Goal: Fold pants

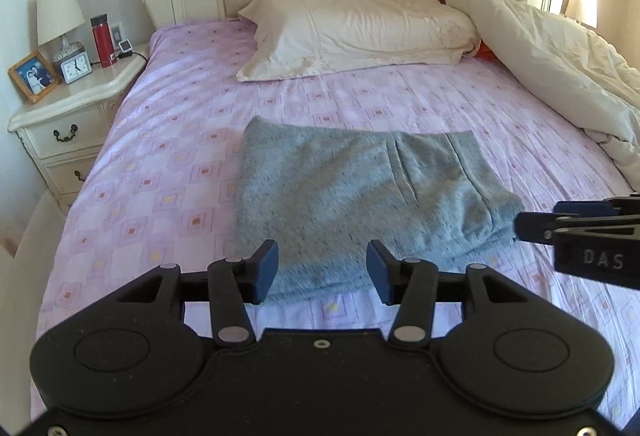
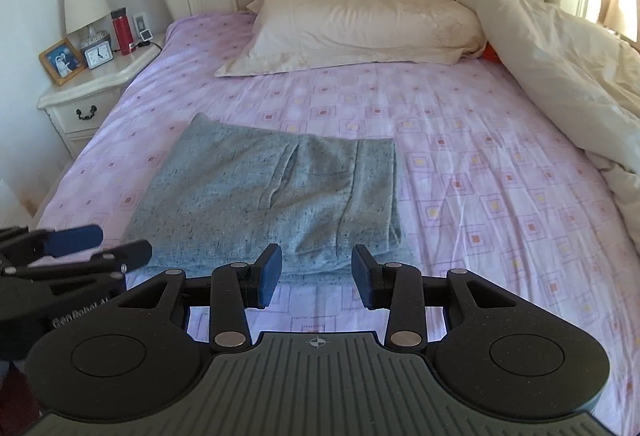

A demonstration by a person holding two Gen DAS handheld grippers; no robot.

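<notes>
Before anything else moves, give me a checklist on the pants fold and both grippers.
1. Grey pants folded into a compact stack: ok.
2. Pants lying flat on the pink sheet: ok.
3. Left gripper open, nothing between its fingers: ok.
4. Right gripper open, empty: ok.
5. Near edges of the layers aligned: cannot tell.
6. Pillow and duvet apart from the pants: ok.
</notes>
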